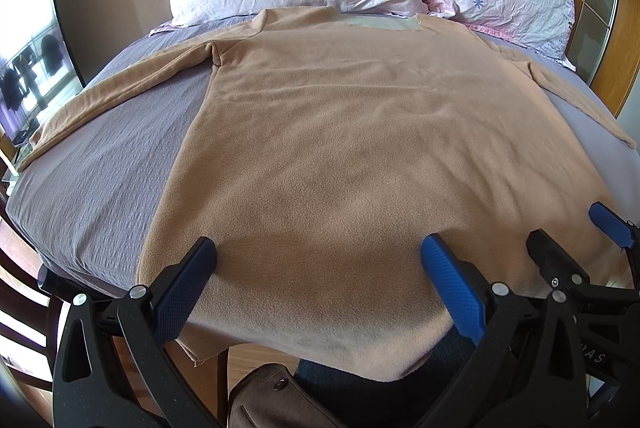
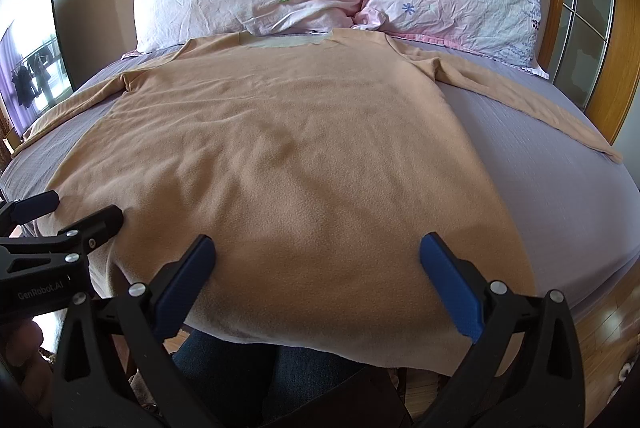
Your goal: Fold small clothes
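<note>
I have the tan fleece long-sleeved top [image 1: 340, 156] spread flat on the bed [image 1: 100, 156], hem hanging over the near edge, sleeves out. Left tongs [image 1: 318, 254] and right tongs [image 2: 318, 254] hover wide apart, empty, above the hem. It looks soft, light and limp, so I'd pinch a sleeve cuff or hem corner.

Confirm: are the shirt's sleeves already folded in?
No: both sleeves of the shirt lie spread outward on the bed.
</note>
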The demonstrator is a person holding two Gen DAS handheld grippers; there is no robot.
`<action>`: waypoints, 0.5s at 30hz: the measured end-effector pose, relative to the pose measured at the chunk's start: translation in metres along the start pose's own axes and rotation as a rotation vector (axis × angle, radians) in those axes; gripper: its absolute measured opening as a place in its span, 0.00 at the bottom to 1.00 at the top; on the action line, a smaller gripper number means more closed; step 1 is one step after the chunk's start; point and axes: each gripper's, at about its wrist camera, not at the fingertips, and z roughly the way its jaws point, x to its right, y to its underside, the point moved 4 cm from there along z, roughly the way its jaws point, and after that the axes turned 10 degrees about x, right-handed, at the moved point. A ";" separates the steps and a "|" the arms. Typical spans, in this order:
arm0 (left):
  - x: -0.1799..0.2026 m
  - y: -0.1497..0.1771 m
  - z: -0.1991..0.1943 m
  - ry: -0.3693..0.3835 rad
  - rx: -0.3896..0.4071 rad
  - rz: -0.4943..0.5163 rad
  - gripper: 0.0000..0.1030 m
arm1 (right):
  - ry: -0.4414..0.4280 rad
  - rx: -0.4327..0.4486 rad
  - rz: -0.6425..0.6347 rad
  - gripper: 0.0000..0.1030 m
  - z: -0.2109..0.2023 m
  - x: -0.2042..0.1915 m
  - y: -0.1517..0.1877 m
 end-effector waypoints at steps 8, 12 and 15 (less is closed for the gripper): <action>0.000 0.000 0.000 0.000 0.001 0.000 0.99 | 0.000 -0.001 0.000 0.98 0.000 0.000 0.000; 0.000 0.000 0.000 0.000 0.001 0.000 0.99 | 0.000 0.002 0.001 0.98 0.000 0.001 0.000; 0.000 0.000 0.000 0.000 0.002 0.000 0.99 | 0.001 0.002 0.000 0.98 0.000 0.001 0.000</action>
